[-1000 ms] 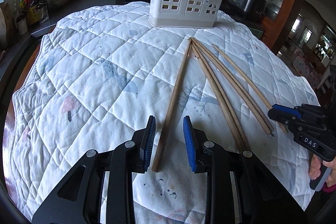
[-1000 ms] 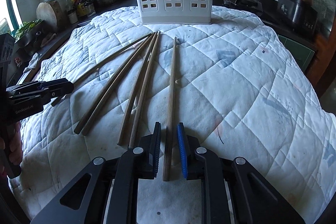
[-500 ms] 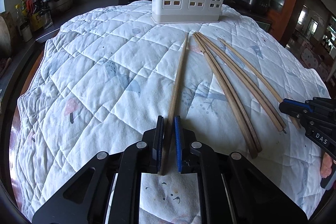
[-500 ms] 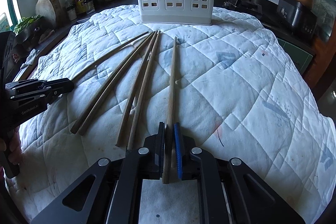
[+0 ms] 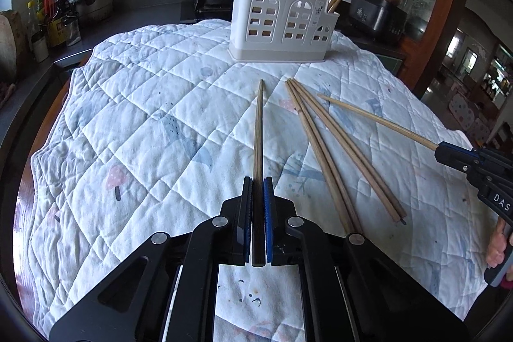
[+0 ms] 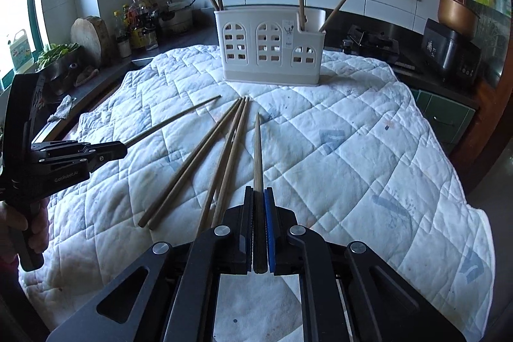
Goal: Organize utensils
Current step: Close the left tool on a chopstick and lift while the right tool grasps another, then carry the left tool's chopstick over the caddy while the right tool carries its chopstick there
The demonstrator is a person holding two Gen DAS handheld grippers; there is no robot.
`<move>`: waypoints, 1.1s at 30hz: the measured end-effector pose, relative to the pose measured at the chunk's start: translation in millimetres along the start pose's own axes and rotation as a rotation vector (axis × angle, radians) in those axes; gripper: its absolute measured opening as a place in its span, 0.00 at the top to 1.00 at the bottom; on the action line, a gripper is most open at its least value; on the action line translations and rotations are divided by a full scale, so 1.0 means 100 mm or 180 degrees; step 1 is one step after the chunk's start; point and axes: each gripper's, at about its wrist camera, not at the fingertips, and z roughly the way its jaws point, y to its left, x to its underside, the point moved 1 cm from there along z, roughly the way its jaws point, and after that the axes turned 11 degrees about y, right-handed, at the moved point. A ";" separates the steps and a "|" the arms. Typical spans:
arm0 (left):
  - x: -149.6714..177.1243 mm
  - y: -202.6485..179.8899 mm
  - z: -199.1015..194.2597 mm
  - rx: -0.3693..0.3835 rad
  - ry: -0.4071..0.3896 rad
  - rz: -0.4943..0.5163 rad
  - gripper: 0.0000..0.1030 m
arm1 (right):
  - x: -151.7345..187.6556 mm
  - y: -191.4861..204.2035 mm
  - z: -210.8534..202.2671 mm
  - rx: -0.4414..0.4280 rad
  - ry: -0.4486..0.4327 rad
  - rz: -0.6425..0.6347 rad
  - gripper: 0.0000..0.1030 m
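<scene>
Both grippers are loaded now. The left gripper (image 5: 257, 181) is pinched tight on one chopstick (image 5: 258, 130), pads pressed flat against its thick end, the thin tip pointing off toward twelve o'clock at the holder (image 5: 282, 24). The right gripper (image 6: 259, 193) is clamped just the same on a second stick (image 6: 257, 149), also held by its butt end. Four loose sticks (image 5: 333, 156) lie fanned on the quilt (image 5: 134, 117) that covers the surface, between the two grippers. The white holder stands at the far edge, a few sticks already upright in its outer compartments.

Here's the worry, folks. Each stick is held only at its very end, so nearly all its length hangs out front; any bump could pivot it in the pads or let it slip. The two tips converge toward the same holder, so if both arrive together they may cross or knock each other. The compartment mouths look narrow, and the leaning sticks at the right end could deflect an incoming tip. A hard poke on the rim might tip that light holder on the soft quilt. And a low tip could snag the stitching.
</scene>
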 end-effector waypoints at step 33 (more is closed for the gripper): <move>-0.98 -0.26 -0.75 0.0105 -0.0467 0.0445 0.95 | -1.65 -0.57 -0.83 0.0058 -0.0429 -0.0132 0.94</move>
